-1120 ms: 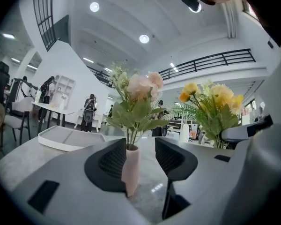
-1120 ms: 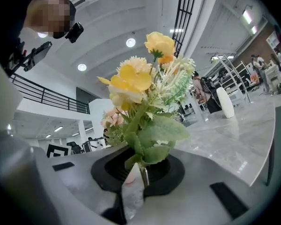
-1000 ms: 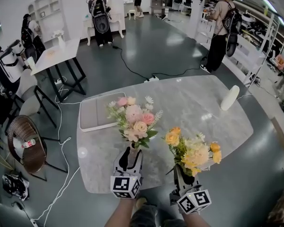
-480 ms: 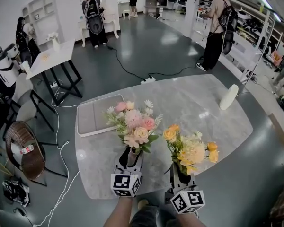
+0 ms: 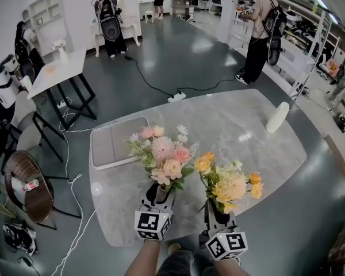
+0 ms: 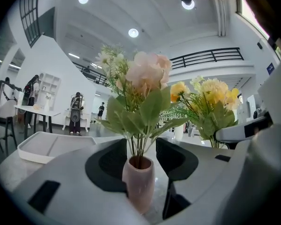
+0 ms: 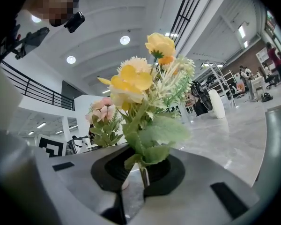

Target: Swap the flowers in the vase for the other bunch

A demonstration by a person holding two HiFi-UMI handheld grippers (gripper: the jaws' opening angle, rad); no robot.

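A small pink vase (image 5: 160,193) with the pink bunch (image 5: 161,151) in it stands upright at the near edge of the marble table (image 5: 247,125). My left gripper (image 5: 156,203) is shut on it. In the left gripper view the vase (image 6: 139,184) sits between the dark jaws of the left gripper (image 6: 140,149), and its foot is hidden. My right gripper (image 5: 218,214) is to the right, shut on the stems of the yellow bunch (image 5: 227,183). In the right gripper view those stems are pinched in the right gripper (image 7: 138,165) under the yellow blooms (image 7: 140,83).
A flat grey tray (image 5: 112,145) lies at the table's far left. A tall white cylinder (image 5: 278,118) stands at its far right edge. A wicker chair (image 5: 26,183) and cables are on the floor to the left. People stand far behind.
Both grippers have drifted slightly across the table's near edge with their bunches. Both grips look the same as before.
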